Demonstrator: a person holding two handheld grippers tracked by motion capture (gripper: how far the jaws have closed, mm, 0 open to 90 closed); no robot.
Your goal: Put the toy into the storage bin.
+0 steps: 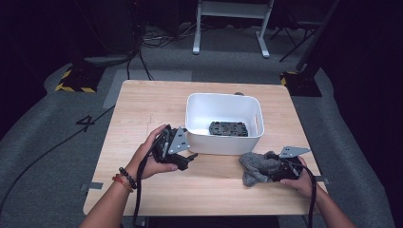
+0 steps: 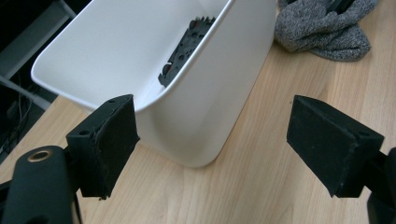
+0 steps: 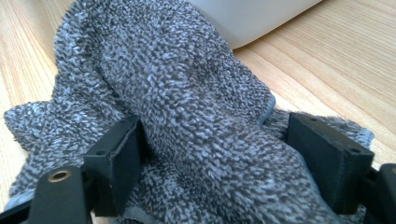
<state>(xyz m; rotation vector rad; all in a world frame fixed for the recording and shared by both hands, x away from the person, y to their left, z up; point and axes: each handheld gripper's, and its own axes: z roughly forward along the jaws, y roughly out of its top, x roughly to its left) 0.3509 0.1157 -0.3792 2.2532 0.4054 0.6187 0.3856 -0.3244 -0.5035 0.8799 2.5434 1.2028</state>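
Right now your right gripper (image 1: pixel 278 171) is at the cloth (image 1: pixel 259 167), which lies bunched on the surface (image 1: pixel 142 109) just off the bin's (image 1: pixel 223 142) near right corner. In the right gripper view its jaws stand apart with a thick fold of cloth (image 3: pixel 187 107) humped between them; whether the pads press on it you cannot tell from here, so treat the grip as unconfirmed. Your left gripper (image 1: pixel 187 159) sits at the bin's near left corner, jaws wide and empty, pointed past the bin (image 2: pixel 205 102) toward the cloth (image 2: pixel 327 28).

Judging by this, the cloth is not yet lifted, and moving it, likely into the bin, is all left to do. Inside the bin a black plate (image 1: pixel 228 128) already lies flat on the floor.

Beyond the bin's far left, on the floor, a dark mark reads like "4" (image 1: pixel 86 122); no brand or label is legible elsewhere.
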